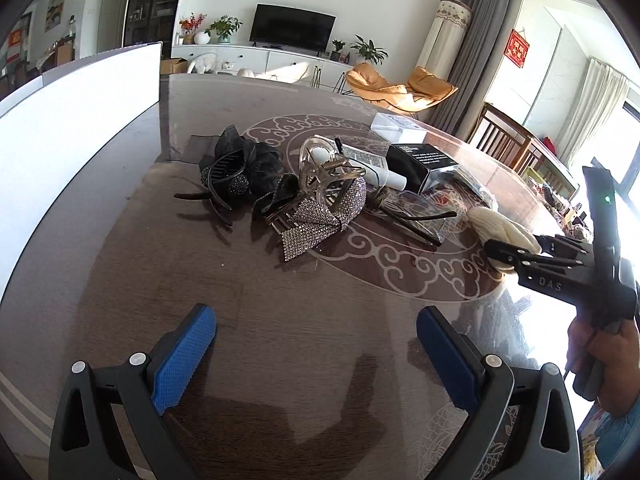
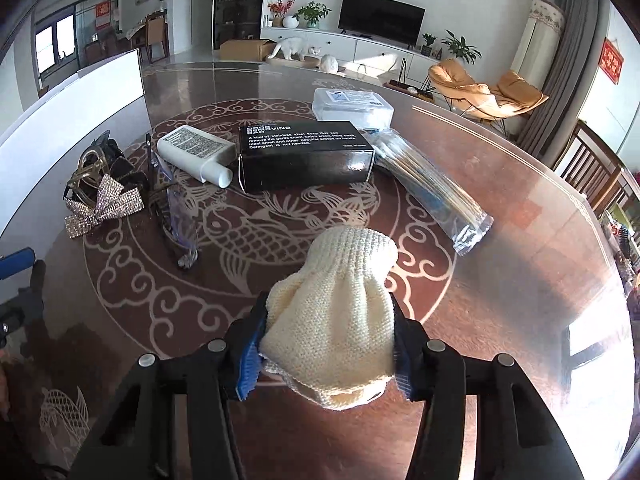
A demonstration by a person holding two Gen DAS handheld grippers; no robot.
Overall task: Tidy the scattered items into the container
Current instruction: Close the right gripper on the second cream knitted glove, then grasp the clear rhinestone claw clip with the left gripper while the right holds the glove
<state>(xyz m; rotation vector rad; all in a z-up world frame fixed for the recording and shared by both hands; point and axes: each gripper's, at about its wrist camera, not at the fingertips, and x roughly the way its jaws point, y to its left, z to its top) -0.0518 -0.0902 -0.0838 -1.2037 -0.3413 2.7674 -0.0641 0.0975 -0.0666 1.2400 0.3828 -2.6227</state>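
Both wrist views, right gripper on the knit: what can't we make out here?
- White container: inside hidden by its own wall, left wrist view; cut off by the left edge in the right wrist view.
- Cream knitted item: lower part hidden behind the right gripper fingers, so its shape is unclear.
- White plastic bottle: label print too small.
- Clear packet of sticks: contents blurred by glare.

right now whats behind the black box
Behind the black box sits a clear plastic case, touching or nearly so. The box hides the case's near bottom edge, so contact cannot be confirmed.
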